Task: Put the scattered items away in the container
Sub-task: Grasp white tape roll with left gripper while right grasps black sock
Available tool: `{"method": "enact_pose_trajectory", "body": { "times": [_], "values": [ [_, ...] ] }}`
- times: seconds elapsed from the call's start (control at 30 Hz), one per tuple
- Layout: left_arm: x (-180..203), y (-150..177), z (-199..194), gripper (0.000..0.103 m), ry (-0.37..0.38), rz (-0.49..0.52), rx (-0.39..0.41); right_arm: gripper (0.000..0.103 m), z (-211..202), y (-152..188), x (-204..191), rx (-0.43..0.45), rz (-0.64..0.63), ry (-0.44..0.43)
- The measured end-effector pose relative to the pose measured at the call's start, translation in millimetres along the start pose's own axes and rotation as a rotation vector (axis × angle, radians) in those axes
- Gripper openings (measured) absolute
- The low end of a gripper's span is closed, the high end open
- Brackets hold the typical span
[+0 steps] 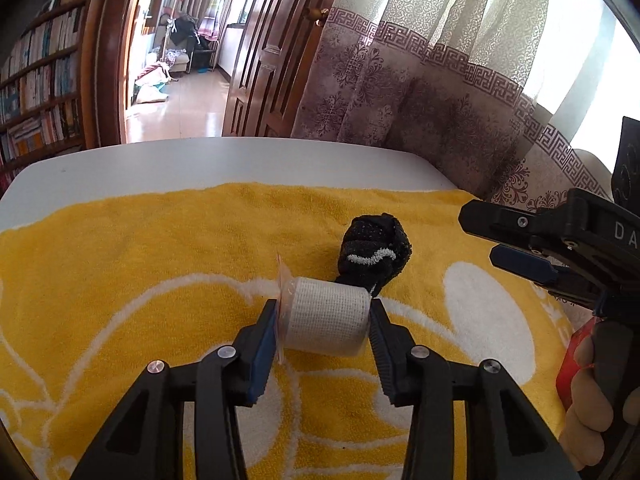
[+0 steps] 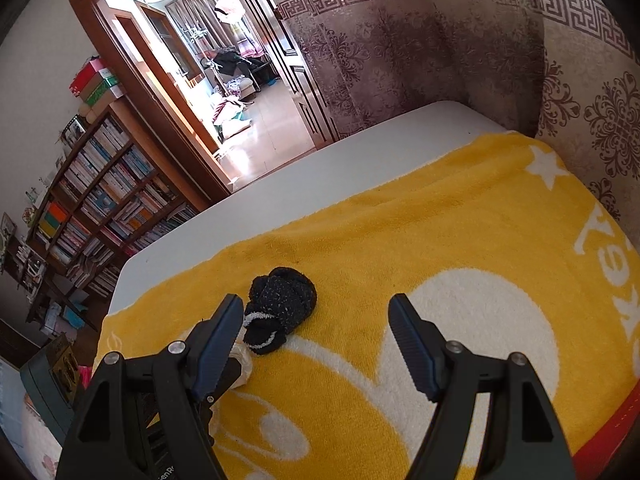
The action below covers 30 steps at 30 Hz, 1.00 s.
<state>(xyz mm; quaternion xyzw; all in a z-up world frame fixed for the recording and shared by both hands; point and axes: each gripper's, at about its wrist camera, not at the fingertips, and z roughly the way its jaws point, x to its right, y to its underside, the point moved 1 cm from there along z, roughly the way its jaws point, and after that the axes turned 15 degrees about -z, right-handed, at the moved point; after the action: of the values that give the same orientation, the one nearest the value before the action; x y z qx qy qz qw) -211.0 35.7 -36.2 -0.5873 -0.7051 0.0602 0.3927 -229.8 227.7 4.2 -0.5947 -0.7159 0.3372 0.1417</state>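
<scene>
Left tool (image 1: 323,322) is closed to about the width of a white gauze roll (image 1: 326,318), w/ both pads touching its flat ends; the roll lies on its side, long axis running pad to pad. A clear plastic wrapper edge (image 1: 282,292) sticks out at the roll's left end. Just beyond the roll, touching or nearly so, sits a black balled sock (image 1: 374,250) w/ white trim. Both rest on a yellow towel (image 1: 160,240) spread over a white surface (image 1: 200,160).

Right tool (image 2: 316,334) hangs wide open, holding nothing, to the right of the roll and a bit above the towel. In its own view the sock (image 2: 282,306) lies just inside its left finger, so the right tool looks the nearer one for the sock; the left already has the roll.

The container isn't in either view, so which way the roll must travel can't be told. A red object (image 1: 576,360) by the right hand (image 1: 592,400) is cut off at the frame edge and unclear. Roll mostly hidden in the right view.
</scene>
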Motion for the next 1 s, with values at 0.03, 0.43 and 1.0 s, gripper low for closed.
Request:
{"method": "enact_pose_trajectory", "body": {
  "times": [0.03, 0.43, 1.0],
  "values": [
    [-1, -1, -3, 0.045, 0.004, -0.007, 0.004, 0.078, 6, -1, -3, -0.009, -0.004, -0.008],
    [-26, -9, -3, 0.045, -0.025, -0.088, 0.011, 0.078, 63, -4, -20, -0.098, -0.038, 0.0],
    [-25, -6, 1, 0.045, -0.034, -0.075, 0.001, 0.054, -14, 2, -18, 0.034, -0.065, 0.063]
  ]
}}
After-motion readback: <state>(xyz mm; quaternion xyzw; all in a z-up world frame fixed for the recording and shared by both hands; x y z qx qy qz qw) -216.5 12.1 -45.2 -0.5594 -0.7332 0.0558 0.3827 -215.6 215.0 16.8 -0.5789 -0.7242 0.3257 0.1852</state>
